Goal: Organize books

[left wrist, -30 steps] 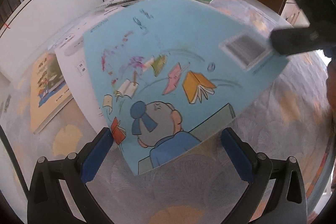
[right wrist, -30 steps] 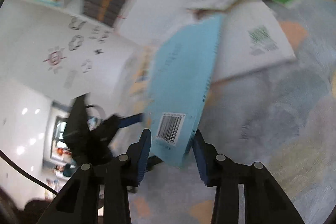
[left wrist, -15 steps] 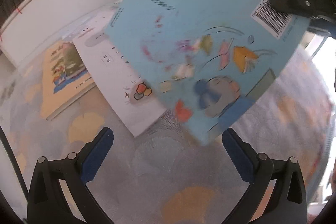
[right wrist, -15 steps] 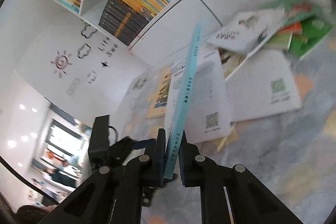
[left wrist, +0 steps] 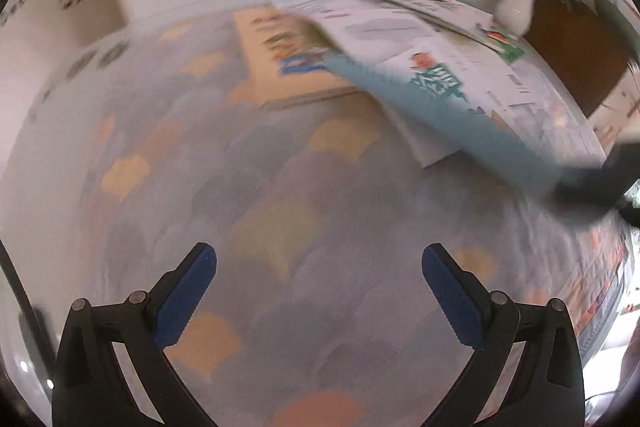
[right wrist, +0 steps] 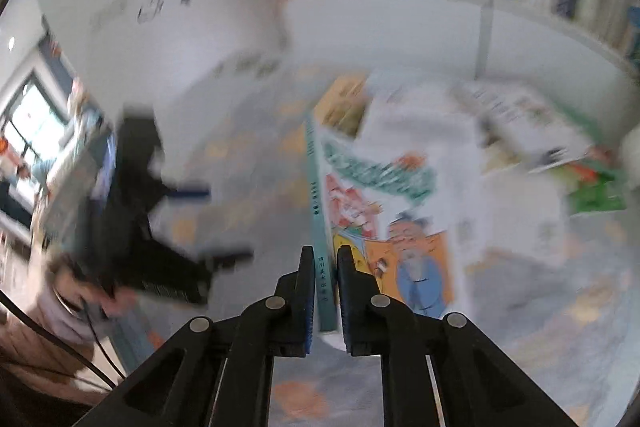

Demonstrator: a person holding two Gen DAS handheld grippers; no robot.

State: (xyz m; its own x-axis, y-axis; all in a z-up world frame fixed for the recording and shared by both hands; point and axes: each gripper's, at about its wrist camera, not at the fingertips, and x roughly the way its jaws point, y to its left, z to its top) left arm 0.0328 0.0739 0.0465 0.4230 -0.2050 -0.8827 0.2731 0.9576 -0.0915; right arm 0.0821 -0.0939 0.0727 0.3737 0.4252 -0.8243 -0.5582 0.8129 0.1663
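Right claw (right wrist: pixel 325 259) on thin teal-spined book (right wrist: pixel 320 223)

Bare patterned tablecloth (left wrist: pixel 248 195) ahead of left tool (left wrist: pixel 319 267) (nothing between its fingers), scattered books (left wrist: pixel 400 39) crowding far side

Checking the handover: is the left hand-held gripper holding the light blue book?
No: the left hand-held gripper stands wide open over the tablecloth, while the light blue book sits clamped in the right hand-held gripper.

Count: two grippers (left wrist: pixel 319 283) (right wrist: pixel 323 263); one blue book (right wrist: pixel 320 227) held; one vase (left wrist: pixel 516 9); loose books on table blurred, uncountable.
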